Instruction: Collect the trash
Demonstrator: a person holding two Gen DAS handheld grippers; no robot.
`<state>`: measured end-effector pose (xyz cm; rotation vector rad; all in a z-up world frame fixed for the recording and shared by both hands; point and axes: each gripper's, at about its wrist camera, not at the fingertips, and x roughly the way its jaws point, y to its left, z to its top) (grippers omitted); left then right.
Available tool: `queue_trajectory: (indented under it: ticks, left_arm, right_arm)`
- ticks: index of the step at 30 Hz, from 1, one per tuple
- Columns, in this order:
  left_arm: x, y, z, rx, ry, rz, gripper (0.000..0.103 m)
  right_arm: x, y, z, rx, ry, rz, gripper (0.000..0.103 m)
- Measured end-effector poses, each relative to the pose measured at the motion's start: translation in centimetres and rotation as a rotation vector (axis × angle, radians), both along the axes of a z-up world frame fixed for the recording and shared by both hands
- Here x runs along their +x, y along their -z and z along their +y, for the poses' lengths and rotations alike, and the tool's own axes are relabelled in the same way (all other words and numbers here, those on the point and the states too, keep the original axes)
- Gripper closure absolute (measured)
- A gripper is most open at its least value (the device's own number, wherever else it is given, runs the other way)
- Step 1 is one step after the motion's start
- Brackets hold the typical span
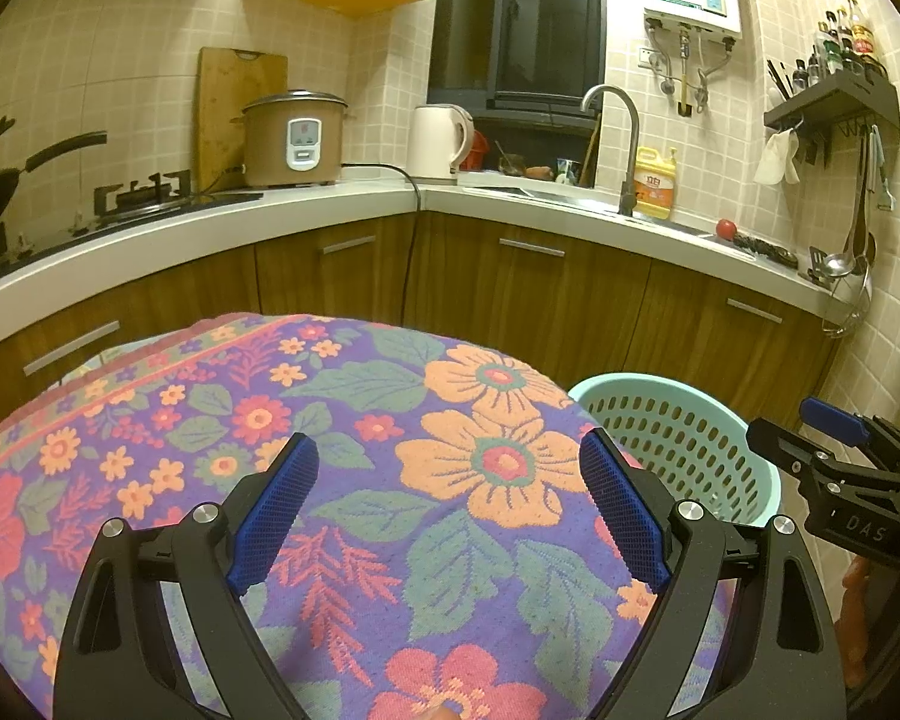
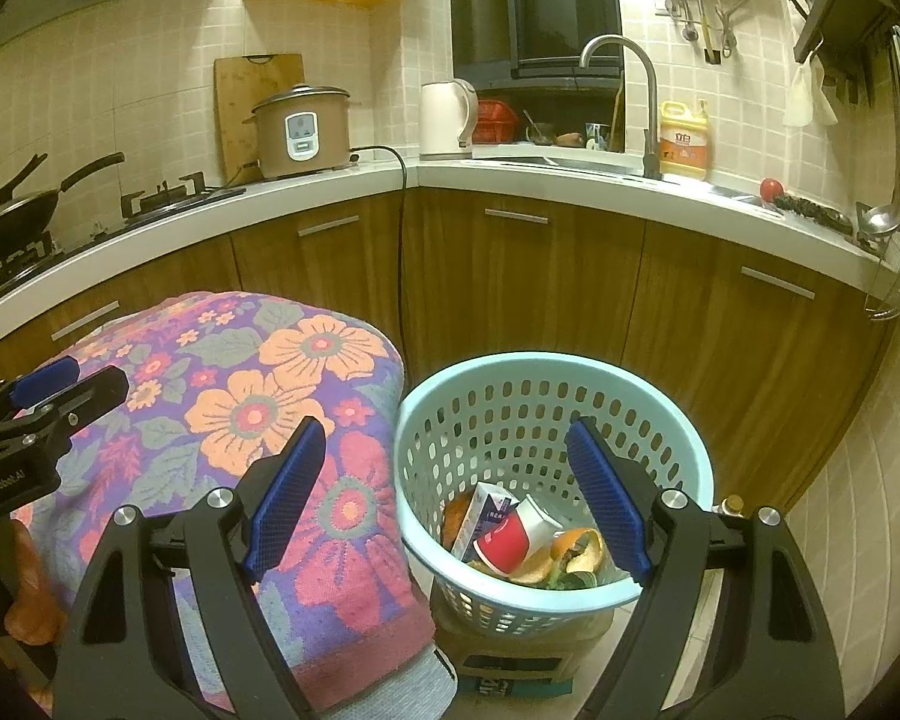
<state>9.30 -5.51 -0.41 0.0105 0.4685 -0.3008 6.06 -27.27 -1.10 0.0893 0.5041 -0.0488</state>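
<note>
Hovering with fingers apart and empty, the right gripper (image 2: 444, 492) hangs over the basket (image 2: 546, 378), where cup (image 2: 504, 543), carton (image 2: 480, 510) and peels already lie; the left gripper (image 1: 450, 504), equally spread, faces bare cloth (image 1: 390, 420), so scan it before withdrawing.

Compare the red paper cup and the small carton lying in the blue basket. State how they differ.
The red paper cup is round, red outside and white inside, lying on its side with its mouth facing down-left. The carton is boxy, white with blue print, and leans tilted behind the cup. The cup looks open and crumpled; whether the carton is open cannot be told. Both rest on peels in the blue basket.
</note>
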Motion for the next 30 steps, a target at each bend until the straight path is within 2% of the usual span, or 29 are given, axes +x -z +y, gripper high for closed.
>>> queue_trajectory:
  ticks: [30]
  left_arm:
    - [-0.15, -0.19, -0.05, 0.000, -0.011, 0.000, 0.016]
  right_arm:
    - [-0.27, 0.16, 0.32, -0.023, -0.001, 0.000, 0.024]
